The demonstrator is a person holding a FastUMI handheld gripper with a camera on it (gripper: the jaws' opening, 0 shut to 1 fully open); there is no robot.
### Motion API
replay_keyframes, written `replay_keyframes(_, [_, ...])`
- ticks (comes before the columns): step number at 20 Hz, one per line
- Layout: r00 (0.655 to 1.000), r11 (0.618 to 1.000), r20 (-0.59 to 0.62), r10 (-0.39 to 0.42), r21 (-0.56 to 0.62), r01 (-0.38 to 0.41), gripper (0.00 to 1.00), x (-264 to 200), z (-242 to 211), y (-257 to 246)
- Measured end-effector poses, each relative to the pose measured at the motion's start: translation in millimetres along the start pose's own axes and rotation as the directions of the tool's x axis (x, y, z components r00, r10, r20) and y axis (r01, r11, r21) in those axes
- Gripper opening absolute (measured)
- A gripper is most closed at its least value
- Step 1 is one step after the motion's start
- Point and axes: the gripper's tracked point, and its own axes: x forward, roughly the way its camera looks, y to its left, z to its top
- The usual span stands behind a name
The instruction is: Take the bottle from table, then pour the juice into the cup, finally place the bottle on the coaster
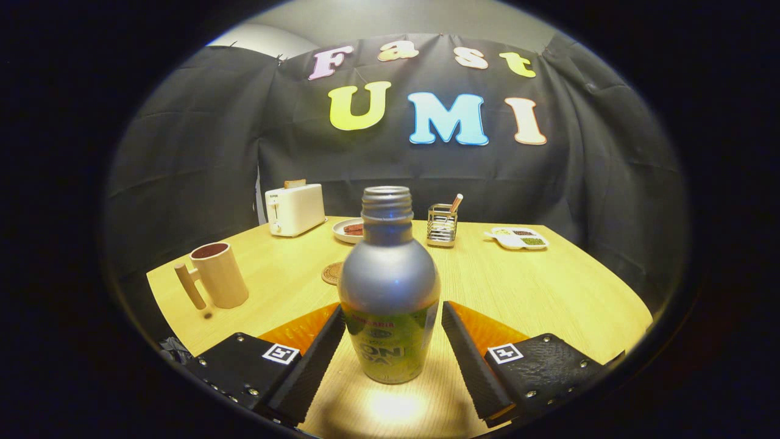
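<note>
A silver bottle (389, 286) with a green label and an uncapped threaded neck stands upright on the wooden table (548, 292). It sits between the two fingers of my gripper (390, 320), which is open, with a small gap on each side of the bottle. A wooden cup (218, 274) with a peg handle stands to the left, beyond the left finger. A round cork coaster (333, 273) lies just behind the bottle on its left, partly hidden by it.
Along the table's far edge stand a white toaster (295, 209), a plate with food (349, 230), a wire holder with utensils (442, 224) and a small white tray (518, 238). Black cloth walls close the booth behind.
</note>
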Motion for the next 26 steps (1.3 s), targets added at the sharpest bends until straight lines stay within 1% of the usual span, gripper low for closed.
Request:
replay_keyframes(5, [0.999, 1.000, -0.041, 0.027, -0.009, -0.027, 0.97, 1, -14, 4])
replay_keyframes(6, [0.999, 0.999, -0.044, 0.031, -0.013, -0.032, 0.96, 1, -14, 4])
replay_keyframes(7, [0.998, 0.999, -0.049, 0.035, -0.017, -0.035, 0.87, 2, -15, 4])
replay_keyframes(10, [0.997, 0.998, -0.064, 0.047, -0.031, -0.049, 0.86, 1, -17, 6])
replay_keyframes(11, [0.996, 0.998, -0.068, 0.049, -0.032, -0.052, 0.80, 5, -17, 6])
replay_keyframes(14, [0.996, 0.999, -0.085, 0.039, -0.023, -0.041, 0.79, 3, -16, 5])
replay_keyframes(16, [0.994, 0.999, -0.108, 0.035, -0.017, -0.037, 0.75, 6, -15, 6])
replay_keyframes(17, [0.992, 0.999, -0.119, 0.038, -0.020, -0.041, 0.75, 6, -14, 8])
replay_keyframes(21, [0.989, 0.993, -0.147, 0.031, -0.110, -0.047, 0.75, 6, -6, 11])
replay_keyframes(26, [0.990, 0.972, -0.142, 0.025, -0.229, -0.057, 0.75, 1, 17, 21])
